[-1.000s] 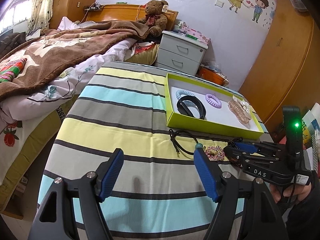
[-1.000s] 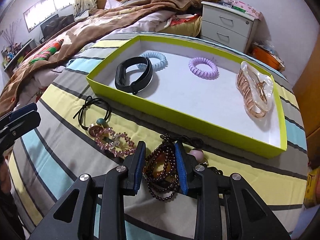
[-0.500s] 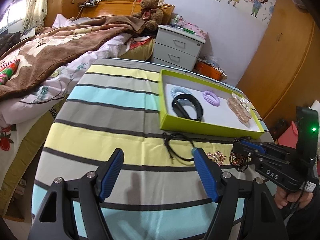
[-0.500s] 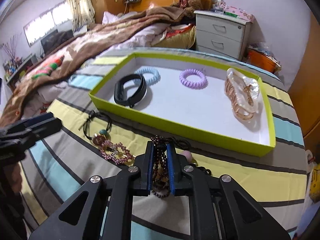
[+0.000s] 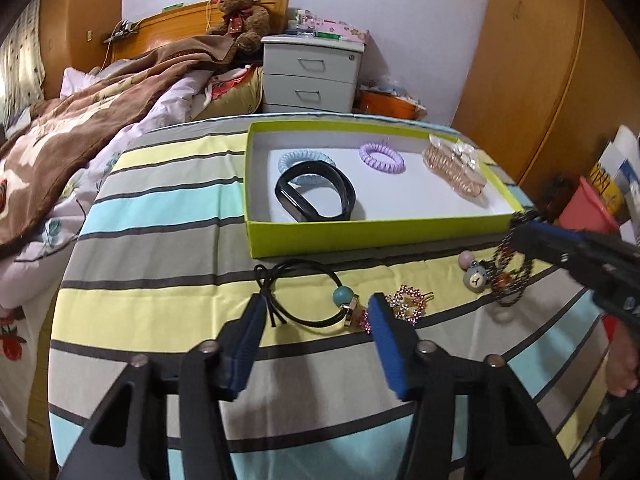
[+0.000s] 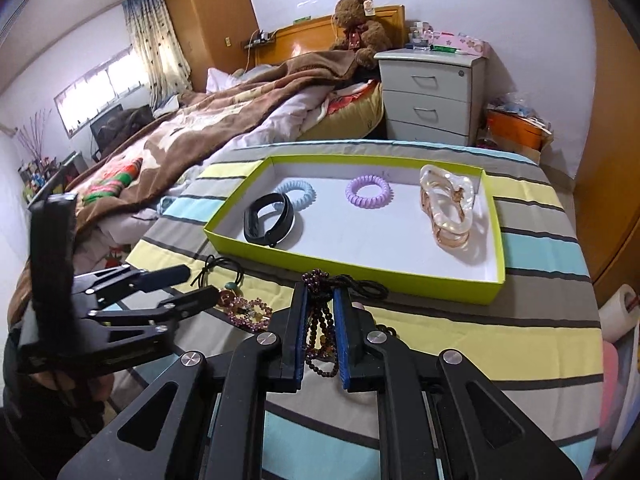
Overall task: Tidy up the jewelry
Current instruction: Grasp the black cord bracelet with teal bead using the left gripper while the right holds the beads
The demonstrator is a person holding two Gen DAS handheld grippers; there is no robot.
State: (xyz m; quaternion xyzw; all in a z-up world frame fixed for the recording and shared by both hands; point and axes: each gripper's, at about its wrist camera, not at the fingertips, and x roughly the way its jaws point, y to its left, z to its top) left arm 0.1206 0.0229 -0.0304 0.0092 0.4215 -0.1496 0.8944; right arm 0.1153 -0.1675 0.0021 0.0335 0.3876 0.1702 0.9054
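Here the right gripper (image 6: 320,332) is clenched on a dark maroon beaded bracelet (image 6: 320,336), whose looped strands hang between and below the blue pads, lifted off the striped tablecloth (image 6: 480,332). The shallow lime-green cardboard box with a white floor (image 6: 400,276) lies straight ahead of that gripper, its long axis running across the view, its near wall just beyond the fingertips; my guess is that the bracelet needs carrying forward over that wall to the bare white floor in the middle. The right hand is plainly the nearer one for that.

Inside the box sit a glossy black wristband (image 6: 270,220), a pale blue spiral hair tie (image 6: 298,194) partly under it, a lilac spiral hair tie (image 6: 368,192) and a translucent amber claw clip (image 6: 448,210).

The left gripper (image 5: 316,320) stands released, jaws wide, poised over a thin black cord tie with a teal bead (image 5: 304,300). A pink rhinestone clip (image 5: 408,302) lies just beside it, in front of the box, and a small bear-face charm (image 5: 476,278) lies further right.
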